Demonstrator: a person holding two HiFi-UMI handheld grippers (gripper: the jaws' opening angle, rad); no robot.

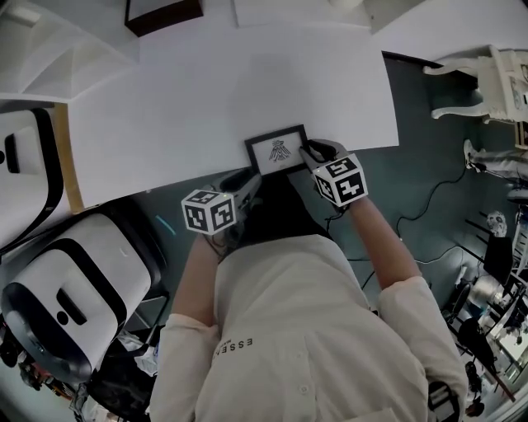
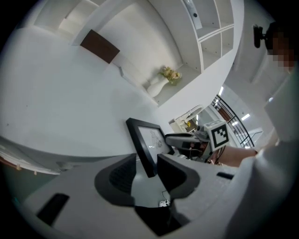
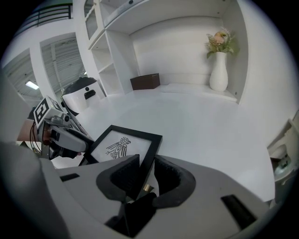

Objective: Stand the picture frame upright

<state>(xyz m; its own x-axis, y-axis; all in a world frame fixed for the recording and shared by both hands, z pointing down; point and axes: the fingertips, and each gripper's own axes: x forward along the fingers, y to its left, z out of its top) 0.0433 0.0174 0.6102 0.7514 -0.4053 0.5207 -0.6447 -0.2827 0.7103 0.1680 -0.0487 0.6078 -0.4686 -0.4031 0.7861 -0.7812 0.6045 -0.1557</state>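
Observation:
A small black picture frame (image 1: 278, 150) with a bird drawing is held over the near edge of the white table (image 1: 206, 91). My left gripper (image 1: 247, 178) is shut on its left side; in the left gripper view the frame's edge (image 2: 148, 142) stands between the jaws of that gripper (image 2: 148, 171). My right gripper (image 1: 313, 153) is shut on the frame's right side; in the right gripper view a corner of the frame (image 3: 122, 144) sits between the pads of that gripper (image 3: 145, 175). The frame leans back, its picture facing up and toward me. Each gripper view shows the other gripper across the frame.
A dark brown box (image 1: 162, 14) sits at the table's far edge. A white vase with flowers (image 3: 218, 70) stands on a shelf behind. White rounded machines (image 1: 74, 305) stand on the floor at left; a white chair (image 1: 487, 82) and cables lie at right.

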